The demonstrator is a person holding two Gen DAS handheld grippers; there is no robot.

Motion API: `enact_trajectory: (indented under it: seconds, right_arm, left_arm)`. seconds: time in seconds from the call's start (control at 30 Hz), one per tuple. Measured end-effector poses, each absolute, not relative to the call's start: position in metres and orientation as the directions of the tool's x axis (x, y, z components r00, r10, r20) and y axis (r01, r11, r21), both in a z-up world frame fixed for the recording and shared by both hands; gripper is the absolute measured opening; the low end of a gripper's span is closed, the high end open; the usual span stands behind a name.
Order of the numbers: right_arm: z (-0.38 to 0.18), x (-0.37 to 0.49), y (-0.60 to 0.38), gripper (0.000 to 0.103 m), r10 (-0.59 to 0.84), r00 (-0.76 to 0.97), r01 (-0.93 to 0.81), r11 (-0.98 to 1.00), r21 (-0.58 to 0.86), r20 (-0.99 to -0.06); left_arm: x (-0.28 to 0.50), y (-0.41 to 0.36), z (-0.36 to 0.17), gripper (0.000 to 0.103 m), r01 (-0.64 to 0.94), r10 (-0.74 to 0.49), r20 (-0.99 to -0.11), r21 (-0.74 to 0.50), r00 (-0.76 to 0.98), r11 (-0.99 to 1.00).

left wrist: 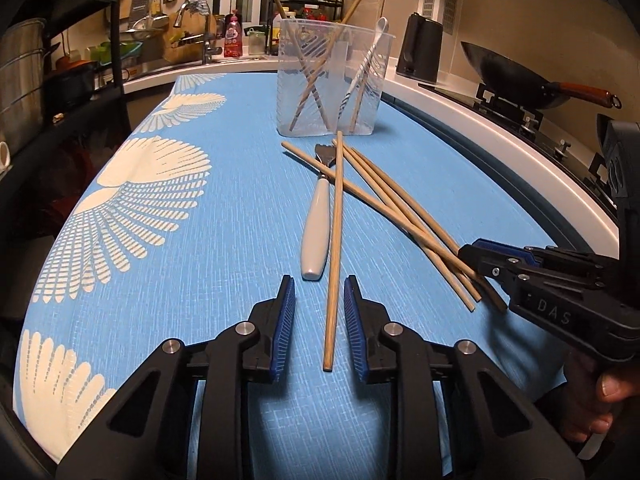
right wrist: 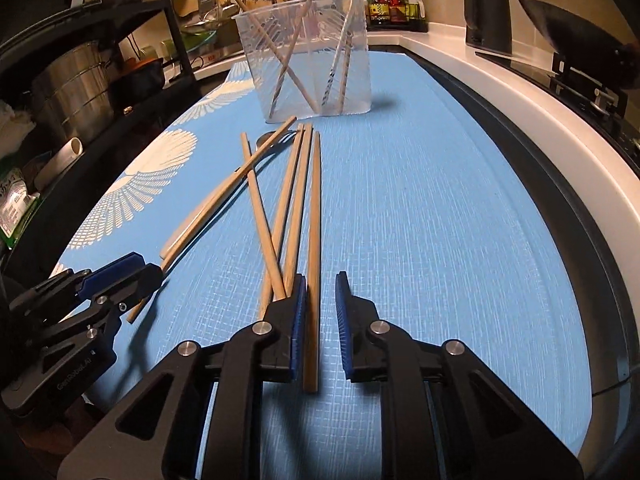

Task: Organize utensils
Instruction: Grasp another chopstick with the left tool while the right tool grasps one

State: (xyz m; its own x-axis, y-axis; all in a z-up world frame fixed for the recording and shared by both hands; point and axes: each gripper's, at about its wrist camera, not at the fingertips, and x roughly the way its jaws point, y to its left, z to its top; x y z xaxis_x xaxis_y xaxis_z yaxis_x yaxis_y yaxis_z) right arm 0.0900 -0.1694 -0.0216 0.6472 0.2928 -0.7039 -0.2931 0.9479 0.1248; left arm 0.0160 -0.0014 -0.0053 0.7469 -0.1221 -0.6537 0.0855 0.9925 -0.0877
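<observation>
Left gripper (left wrist: 319,312): jaws released, straddling one chopstick (left wrist: 334,240) lying on the worktop (left wrist: 224,248).
Right gripper (right wrist: 321,312): jaws released around another chopstick (right wrist: 313,248).
Loose chopsticks (left wrist: 404,208): crossed beside a white-handled fork (left wrist: 316,236).
Clear container (left wrist: 334,76): upright beyond them, holding utensils.

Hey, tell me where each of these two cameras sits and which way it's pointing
Left wrist view: sits on the left gripper, low over the blue tablecloth, facing the clear tub; its open fingers straddle one chopstick; the right gripper and a hand show at right.
Right wrist view: sits on the right gripper, facing the same tub; open fingers around another chopstick; the left gripper shows at left.
Shared: tub, loose chopsticks, tablecloth, kettle.
</observation>
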Motion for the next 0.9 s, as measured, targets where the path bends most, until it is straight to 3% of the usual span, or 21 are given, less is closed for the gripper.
enact_trajectory:
  seconds: [0.13, 0.4, 0.9]
  right_arm:
    - [-0.022, 0.086, -0.167, 0.012, 0.267, 0.664, -0.297, 0.952, 0.081, -0.698]
    - [-0.022, 0.085, -0.169, 0.007, 0.252, 0.67, -0.285, 0.956, 0.071, -0.699]
    - [-0.022, 0.087, -0.19, 0.007, 0.152, 0.704, -0.144, 0.987, 0.071, -0.694]
  left_arm:
    - [0.017, -0.005, -0.008, 0.021, 0.086, -0.12, -0.661, -0.083, 0.741, 0.993]
    - [0.019, -0.013, -0.01, 0.006, 0.114, -0.136, -0.663, -0.076, 0.736, 0.991]
    - [0.018, -0.007, -0.009, 0.006, 0.087, -0.108, -0.664, -0.065, 0.74, 0.994]
